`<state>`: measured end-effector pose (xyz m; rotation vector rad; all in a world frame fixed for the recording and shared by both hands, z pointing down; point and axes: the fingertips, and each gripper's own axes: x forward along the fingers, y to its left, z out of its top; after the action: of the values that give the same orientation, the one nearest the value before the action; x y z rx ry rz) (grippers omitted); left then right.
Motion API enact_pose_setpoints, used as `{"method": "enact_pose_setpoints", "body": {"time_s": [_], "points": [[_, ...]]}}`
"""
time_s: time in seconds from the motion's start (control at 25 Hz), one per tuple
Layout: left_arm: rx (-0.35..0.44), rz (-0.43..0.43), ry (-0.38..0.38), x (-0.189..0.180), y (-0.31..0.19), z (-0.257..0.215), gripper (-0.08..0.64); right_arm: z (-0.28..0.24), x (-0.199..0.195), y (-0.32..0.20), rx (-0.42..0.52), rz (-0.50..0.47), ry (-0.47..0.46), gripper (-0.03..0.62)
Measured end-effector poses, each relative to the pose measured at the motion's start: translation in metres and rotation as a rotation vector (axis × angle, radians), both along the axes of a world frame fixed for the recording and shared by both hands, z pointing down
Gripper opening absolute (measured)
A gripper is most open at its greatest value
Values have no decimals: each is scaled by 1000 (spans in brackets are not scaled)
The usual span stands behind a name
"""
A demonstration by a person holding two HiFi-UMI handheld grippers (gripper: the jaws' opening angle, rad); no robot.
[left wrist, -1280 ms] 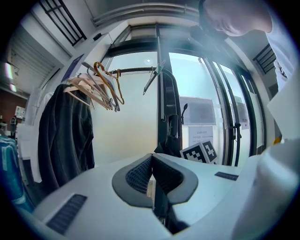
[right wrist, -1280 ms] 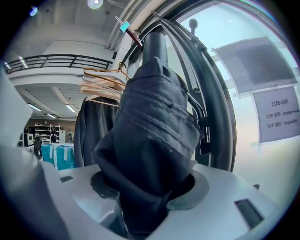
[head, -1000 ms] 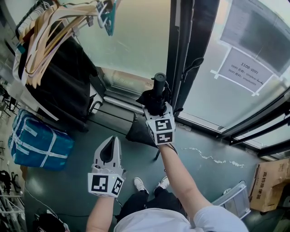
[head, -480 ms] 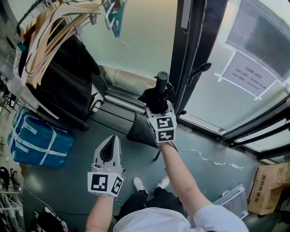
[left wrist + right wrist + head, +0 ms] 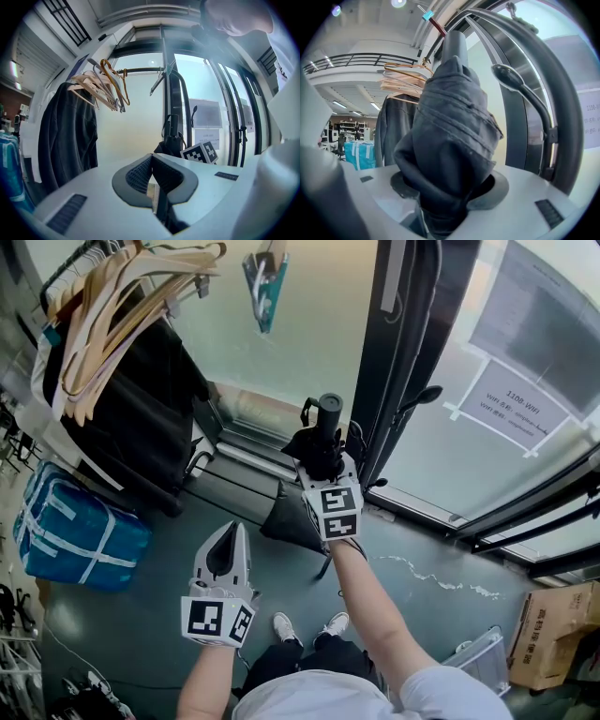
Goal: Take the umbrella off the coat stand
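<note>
A folded black umbrella [image 5: 322,435] stands upright with its round handle end on top, and my right gripper [image 5: 324,463] is shut on its bunched cloth. In the right gripper view the umbrella [image 5: 451,126] fills the space between the jaws. It is just left of the dark coat stand pole [image 5: 405,343], whose curved hook [image 5: 424,396] sticks out beside it; I cannot tell whether a strap still hangs on the stand. My left gripper [image 5: 229,538] is lower left, shut and empty. In the left gripper view it [image 5: 151,161] points level toward the umbrella [image 5: 170,135].
A clothes rail with wooden hangers [image 5: 112,306] and a black coat [image 5: 131,418] is at the left, with a blue bag [image 5: 70,532] below. Glass doors with a paper sign [image 5: 511,406] are at the right. A cardboard box [image 5: 548,638] lies on the floor.
The head view has shifted slightly. Both grippers keep their places, and the right one still grips the umbrella beside the stand.
</note>
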<state>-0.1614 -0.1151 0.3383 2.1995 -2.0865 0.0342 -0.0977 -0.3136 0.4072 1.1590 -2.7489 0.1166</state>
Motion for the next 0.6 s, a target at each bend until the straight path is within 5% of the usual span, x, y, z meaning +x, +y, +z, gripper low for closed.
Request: {"method": "enact_pose_setpoints", "body": {"time_s": [0.6], "points": [[48, 41, 18, -2, 2, -18, 21, -34, 16, 33, 43, -3, 9, 245]]}}
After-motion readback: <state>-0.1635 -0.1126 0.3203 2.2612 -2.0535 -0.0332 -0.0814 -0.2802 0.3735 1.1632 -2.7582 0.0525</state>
